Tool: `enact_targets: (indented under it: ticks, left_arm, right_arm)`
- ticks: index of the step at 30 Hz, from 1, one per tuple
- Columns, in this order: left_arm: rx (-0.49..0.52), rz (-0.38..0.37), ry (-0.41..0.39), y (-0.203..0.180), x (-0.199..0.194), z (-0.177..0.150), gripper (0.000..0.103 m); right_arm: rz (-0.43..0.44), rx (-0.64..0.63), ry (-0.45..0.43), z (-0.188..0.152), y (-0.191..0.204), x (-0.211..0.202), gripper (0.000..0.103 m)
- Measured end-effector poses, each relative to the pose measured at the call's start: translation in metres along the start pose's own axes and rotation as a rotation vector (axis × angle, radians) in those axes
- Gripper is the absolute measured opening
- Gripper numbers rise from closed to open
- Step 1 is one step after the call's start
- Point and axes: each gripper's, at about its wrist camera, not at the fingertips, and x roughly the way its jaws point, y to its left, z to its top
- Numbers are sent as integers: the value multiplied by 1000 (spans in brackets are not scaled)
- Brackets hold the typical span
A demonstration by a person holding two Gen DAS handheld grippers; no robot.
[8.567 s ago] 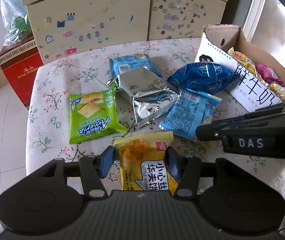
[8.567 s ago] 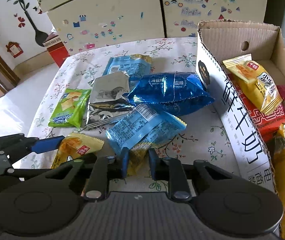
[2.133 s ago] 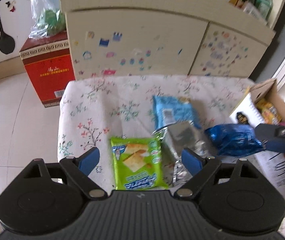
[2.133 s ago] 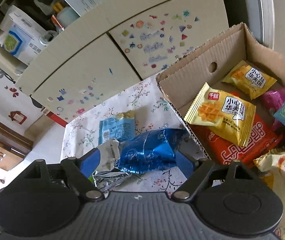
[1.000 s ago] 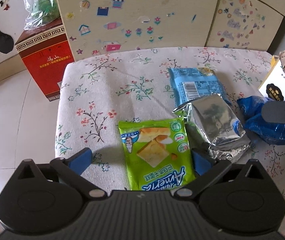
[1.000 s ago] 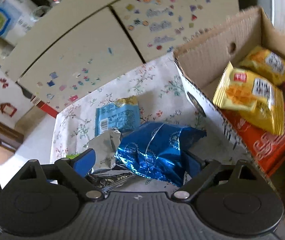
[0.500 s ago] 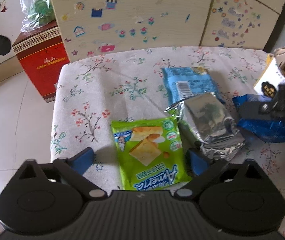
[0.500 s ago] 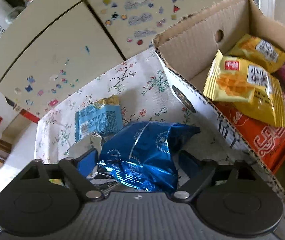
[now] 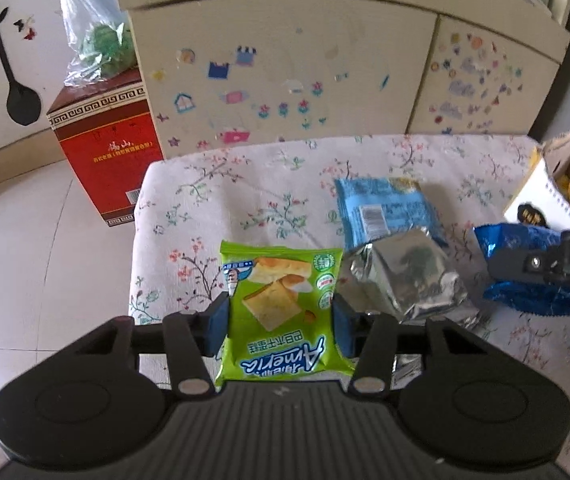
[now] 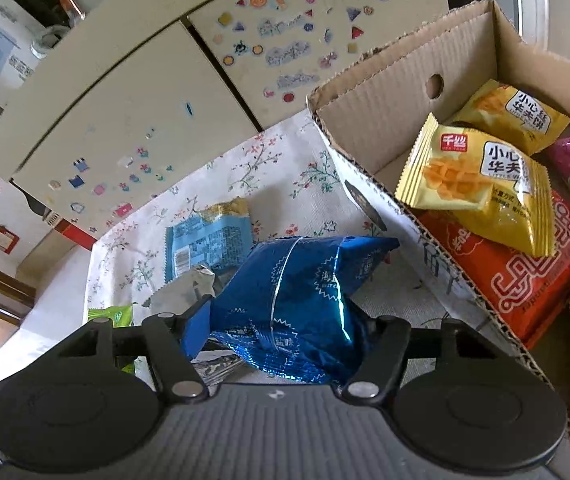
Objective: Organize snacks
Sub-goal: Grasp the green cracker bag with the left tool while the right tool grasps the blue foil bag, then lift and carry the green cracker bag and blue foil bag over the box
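A green cracker packet (image 9: 277,300) sits at the near edge of the flowered table between the blue pads of my left gripper (image 9: 280,320). Its jaws are closing and both pads touch the packet's sides. My right gripper (image 10: 281,332) holds a shiny dark blue snack bag (image 10: 297,288) between its fingers. Those jaws are closing too, and the bag bulges between them, hiding the right pad. In the left wrist view the right gripper (image 9: 557,264) lies across the same blue bag (image 9: 533,300) at the right.
A silver foil pack (image 9: 405,280) and a light blue packet (image 9: 381,208) lie mid-table. An open cardboard box (image 10: 385,112) at the right holds yellow packets (image 10: 473,184) and a red packet (image 10: 533,272). A red carton (image 9: 113,152) stands on the floor beside a stickered cupboard (image 9: 285,80).
Both pairs of jaws have narrowed from wide open. The left pads now touch the green packet and the right fingers squeeze the blue bag. Neither hand has shifted much.
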Motion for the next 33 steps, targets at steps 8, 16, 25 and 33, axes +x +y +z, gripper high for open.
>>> enact_targets:
  ticks: [8, 16, 25, 33]
  left_arm:
    - [-25, -16, -57, -3, -17, 12, 51]
    - [-48, -35, -78, -8, -26, 16, 51]
    - [-67, -71, -111, -17, -40, 21, 51]
    - [-43, -95, -153, -37, -52, 26, 51]
  right_arm:
    - [30, -9, -30, -1, 3, -18, 72]
    - [86, -67, -58, -4, 10, -43, 73]
    - [123, -85, -85, -3, 11, -66, 73]
    - [146, -77, -161, 10, 5, -103, 73]
